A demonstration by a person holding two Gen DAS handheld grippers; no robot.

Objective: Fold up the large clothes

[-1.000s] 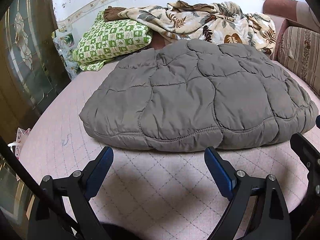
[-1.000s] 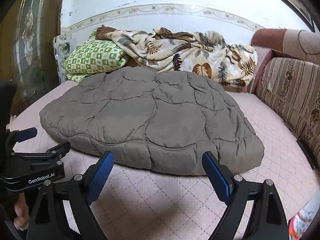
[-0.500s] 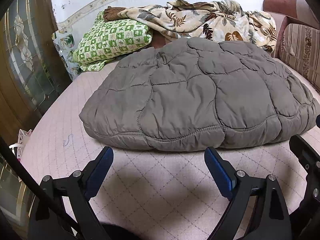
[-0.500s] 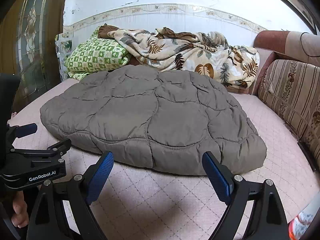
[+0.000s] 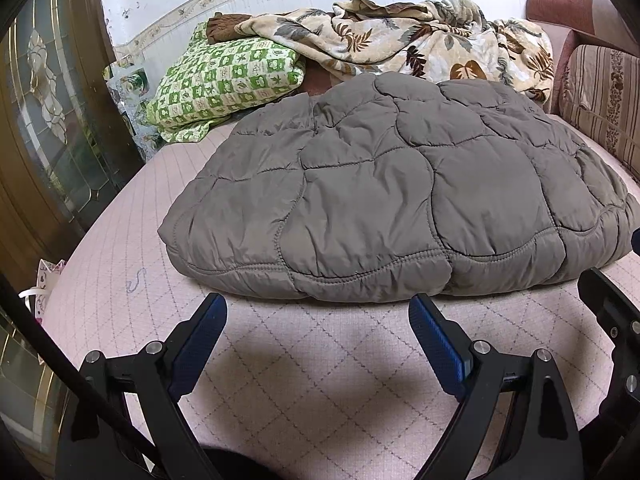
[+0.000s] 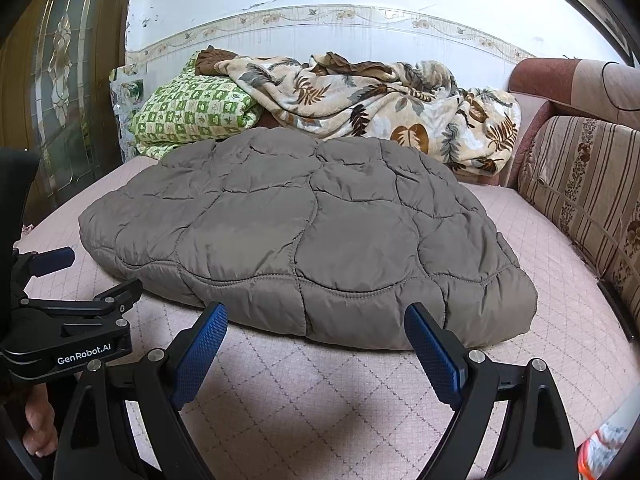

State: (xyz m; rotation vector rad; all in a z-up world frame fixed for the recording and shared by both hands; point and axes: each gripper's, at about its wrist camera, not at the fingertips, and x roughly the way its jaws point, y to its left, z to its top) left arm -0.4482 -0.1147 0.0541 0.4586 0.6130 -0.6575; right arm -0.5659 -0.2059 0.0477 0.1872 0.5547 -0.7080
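A grey quilted puffer garment lies folded in a thick flat bundle on the pink quilted bed. My left gripper hovers open just short of the garment's near edge, blue pads wide apart with nothing between them. My right gripper is likewise open and empty in front of the garment's near right part. From the right wrist view the left gripper shows at the left edge, held by a hand. The right gripper's black body shows at the right edge of the left wrist view.
At the head of the bed lie a green checked pillow and a crumpled leaf-print blanket. A striped sofa back runs along the right side. A wooden glazed door stands to the left.
Both views shift only slightly between frames; the garment and both open grippers keep their places.
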